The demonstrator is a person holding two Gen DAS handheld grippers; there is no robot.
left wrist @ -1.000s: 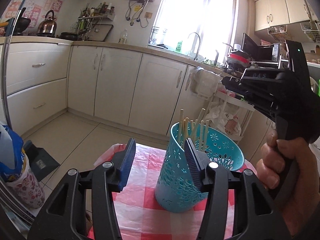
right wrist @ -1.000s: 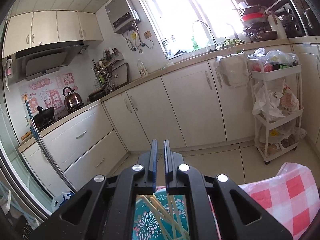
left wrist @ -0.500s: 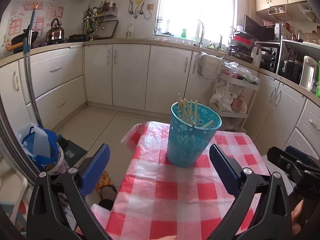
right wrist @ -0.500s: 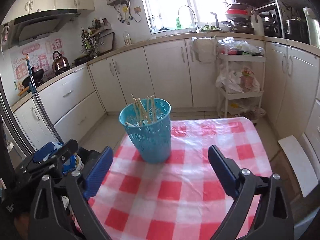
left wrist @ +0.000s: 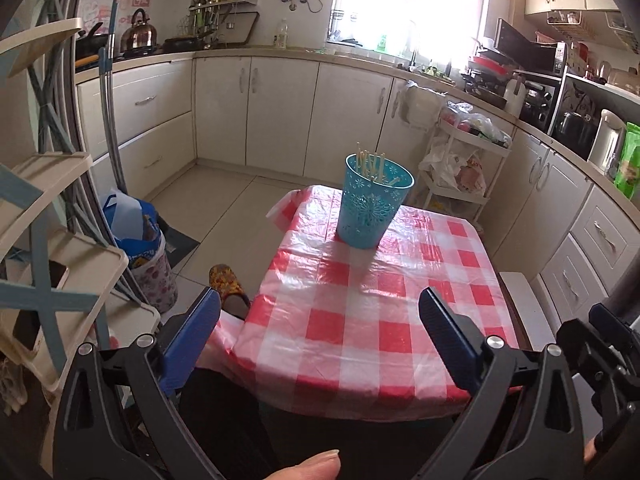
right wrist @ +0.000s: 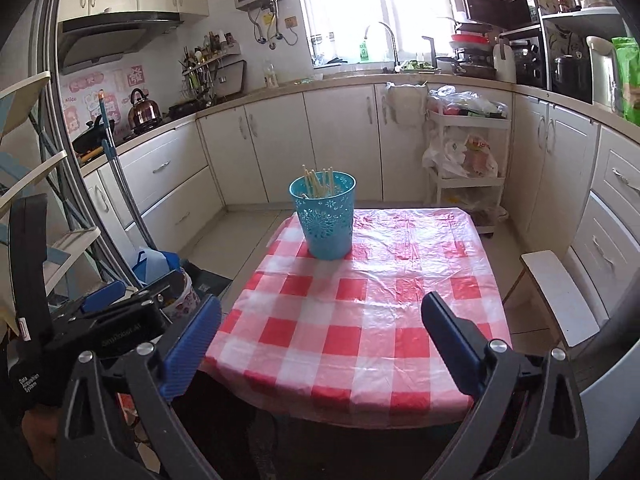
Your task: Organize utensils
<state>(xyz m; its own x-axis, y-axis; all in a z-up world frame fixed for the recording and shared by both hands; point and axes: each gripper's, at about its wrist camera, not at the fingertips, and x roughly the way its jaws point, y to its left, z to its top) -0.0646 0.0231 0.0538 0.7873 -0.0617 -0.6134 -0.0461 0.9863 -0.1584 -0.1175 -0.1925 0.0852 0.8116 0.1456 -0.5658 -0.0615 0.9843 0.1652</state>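
Chopsticks binned, both tongs backed off

Chopsticks stand in the teal basket, well ahead of both tongs at the desk's far end. Left tongs and right tongs are released, jaws wide, holding nothing. Judged from this, the sorting looks finished; a good close is keeping both tongs low and clear of the basket. A second ago the tongs were at the basket, the right pair clenched above the sticks; since then both have pulled back.
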